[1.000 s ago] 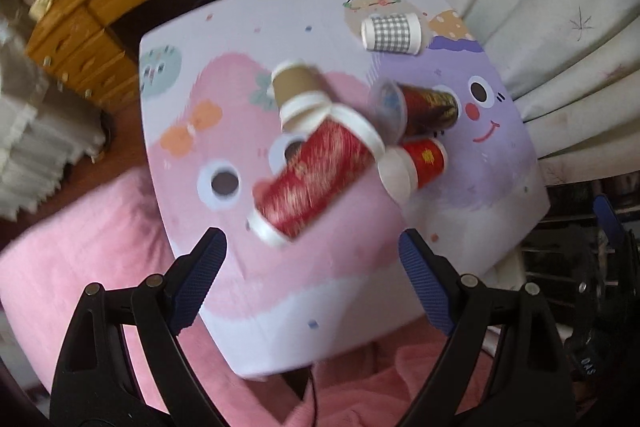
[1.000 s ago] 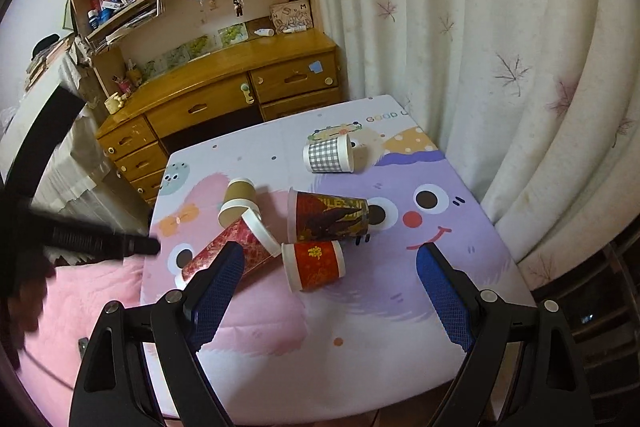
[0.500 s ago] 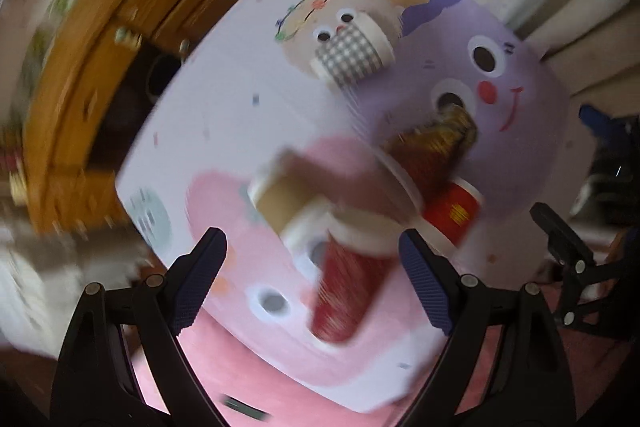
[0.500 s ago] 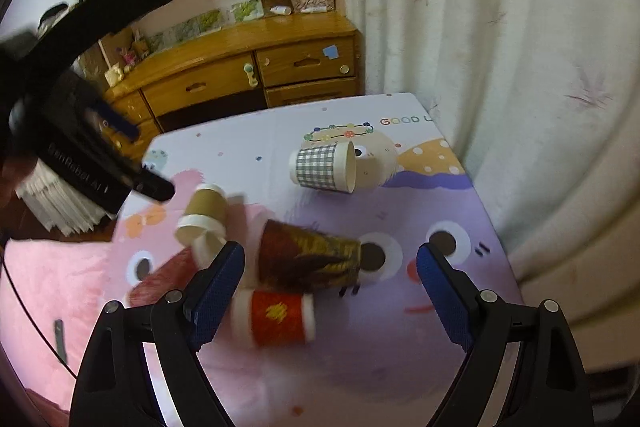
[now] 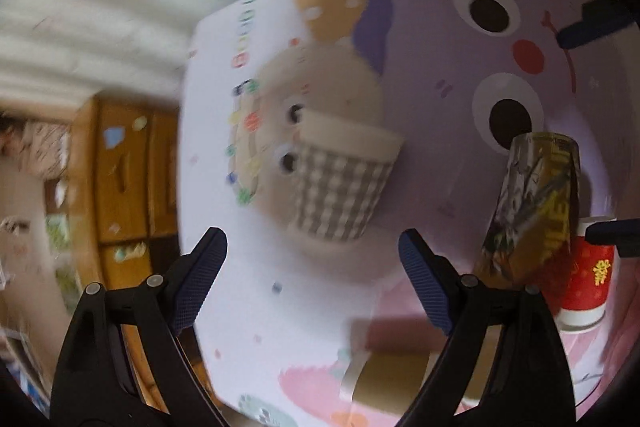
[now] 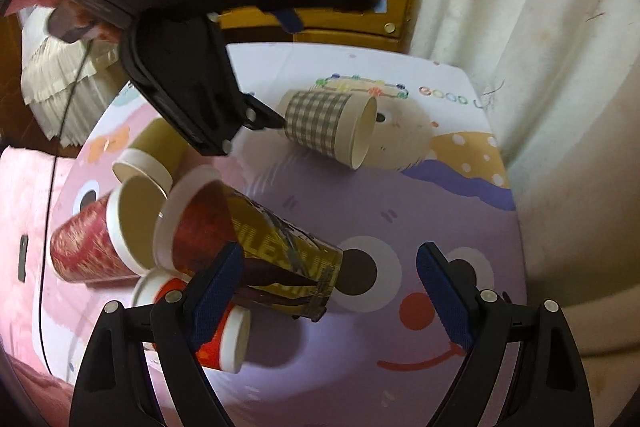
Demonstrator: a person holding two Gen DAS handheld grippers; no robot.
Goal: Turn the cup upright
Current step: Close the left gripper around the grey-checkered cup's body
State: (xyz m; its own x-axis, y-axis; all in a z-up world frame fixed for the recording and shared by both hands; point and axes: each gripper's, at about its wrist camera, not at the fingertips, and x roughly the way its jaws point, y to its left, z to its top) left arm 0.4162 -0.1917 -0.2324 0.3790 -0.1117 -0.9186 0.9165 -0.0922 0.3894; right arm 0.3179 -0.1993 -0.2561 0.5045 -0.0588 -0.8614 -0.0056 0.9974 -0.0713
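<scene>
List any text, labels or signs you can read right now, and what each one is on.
"GOOD", then letters cut off at the curtain: coloured print on the table mat.
"ILE" and more, partly hidden by the right gripper: yellow lettering on the dark printed cup lying on its side.
One yellow character, too blurred to name: on the small red cup.
Checked cup in front of the left gripper: pattern only, no text.

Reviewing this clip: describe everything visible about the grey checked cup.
The grey checked cup looks like paper, with a grey-and-white gingham wall, plain pale rim and cream inside. It lies on its side on the cartoon-print table cover, mouth toward the curtain, apart from the other cups. The left tongs are open and lined up on its closed base end; whether a fingertip touches it cannot be told.
</scene>
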